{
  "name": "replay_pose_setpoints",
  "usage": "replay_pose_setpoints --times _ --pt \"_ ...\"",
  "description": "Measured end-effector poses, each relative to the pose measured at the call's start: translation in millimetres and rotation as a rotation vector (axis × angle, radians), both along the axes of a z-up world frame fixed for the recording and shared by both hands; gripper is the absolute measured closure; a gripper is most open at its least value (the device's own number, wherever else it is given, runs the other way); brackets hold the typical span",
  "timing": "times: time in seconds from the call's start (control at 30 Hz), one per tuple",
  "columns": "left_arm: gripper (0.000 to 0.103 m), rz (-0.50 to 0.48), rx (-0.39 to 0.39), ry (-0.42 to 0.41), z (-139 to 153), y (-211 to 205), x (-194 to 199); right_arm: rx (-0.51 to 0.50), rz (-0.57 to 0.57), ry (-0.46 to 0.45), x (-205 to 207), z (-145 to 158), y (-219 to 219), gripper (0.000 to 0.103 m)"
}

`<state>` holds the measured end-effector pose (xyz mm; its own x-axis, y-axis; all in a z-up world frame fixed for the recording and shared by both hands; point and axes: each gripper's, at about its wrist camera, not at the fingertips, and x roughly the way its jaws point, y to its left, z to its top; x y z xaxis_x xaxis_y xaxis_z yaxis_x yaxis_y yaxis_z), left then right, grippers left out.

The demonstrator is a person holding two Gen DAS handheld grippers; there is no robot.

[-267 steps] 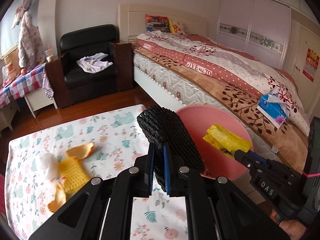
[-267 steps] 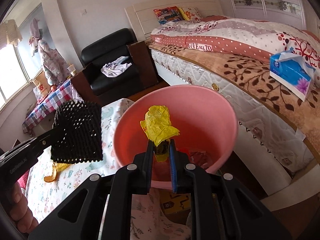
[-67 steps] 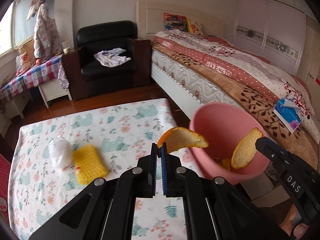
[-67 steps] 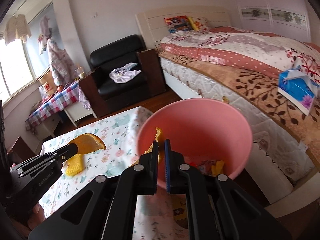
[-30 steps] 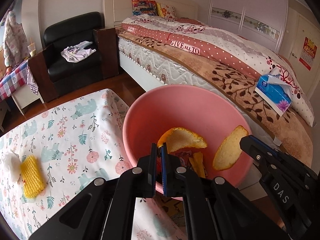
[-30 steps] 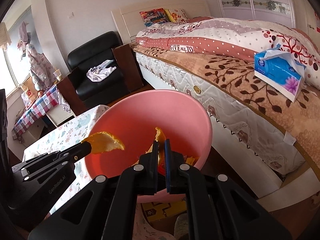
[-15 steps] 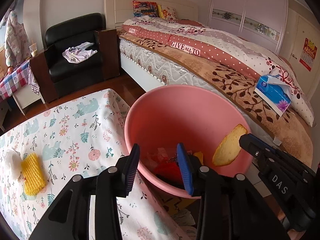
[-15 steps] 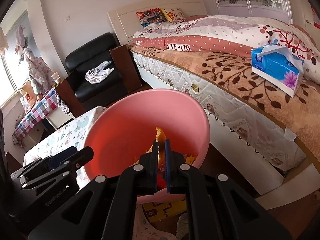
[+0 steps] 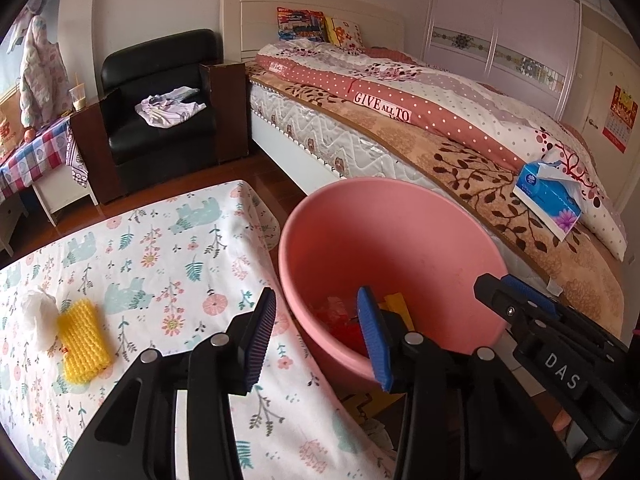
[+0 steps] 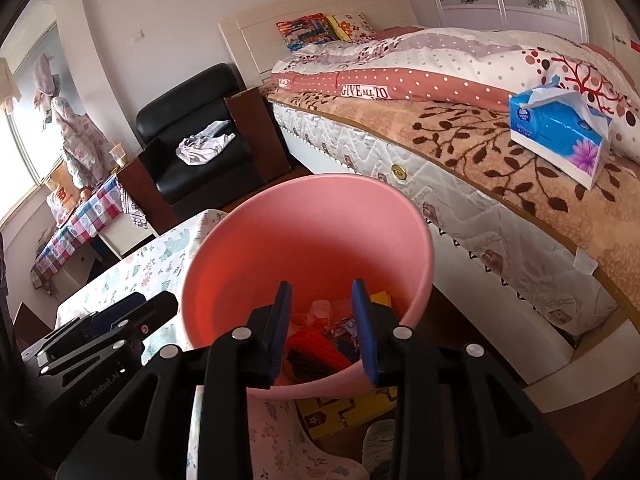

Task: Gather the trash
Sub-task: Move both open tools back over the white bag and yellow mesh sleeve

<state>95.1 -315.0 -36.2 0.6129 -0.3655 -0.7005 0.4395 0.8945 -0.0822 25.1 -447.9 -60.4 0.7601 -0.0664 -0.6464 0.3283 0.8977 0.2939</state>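
Observation:
A pink bin (image 9: 384, 208) stands beside the table; it also shows in the right wrist view (image 10: 304, 216). Red, yellow and black trash lies at its bottom (image 10: 316, 344). My left gripper (image 9: 320, 336) is open and empty, straddling the bin's near rim by the table edge. My right gripper (image 10: 322, 328) is open and empty over the bin's mouth; it also shows in the left wrist view (image 9: 516, 296). On the floral tablecloth (image 9: 160, 248) lie a yellow foam net (image 9: 82, 338) and a white wad (image 9: 36, 314), far left of my left gripper.
A bed (image 9: 400, 128) runs behind the bin, with a blue tissue box (image 9: 548, 200) on it. A black armchair (image 9: 156, 120) with clothes stands at the back. A checked side table (image 9: 32, 152) is at the far left. A yellow box (image 10: 340, 408) lies on the floor under the bin.
Both grippers held orange peel pieces over the bin a second ago. The left opened first, then the right; the peels are gone from both, and both now stand open and empty.

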Motion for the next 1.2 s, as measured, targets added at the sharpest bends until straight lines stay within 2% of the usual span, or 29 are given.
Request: replay_pose_setpoints --times 0.63,0.87,1.2 --pt "0.06 0.142 0.014 -0.023 10 87 -15 0.014 0.162 -0.049 -2 10 73 0.071" --pt "0.056 0.212 0.024 -0.038 11 129 -16 0.017 0.236 -0.034 3 8 102 0.071" --pt "0.055 0.331 0.015 -0.019 9 191 -2 0.012 0.344 -0.008 14 7 144 0.072"
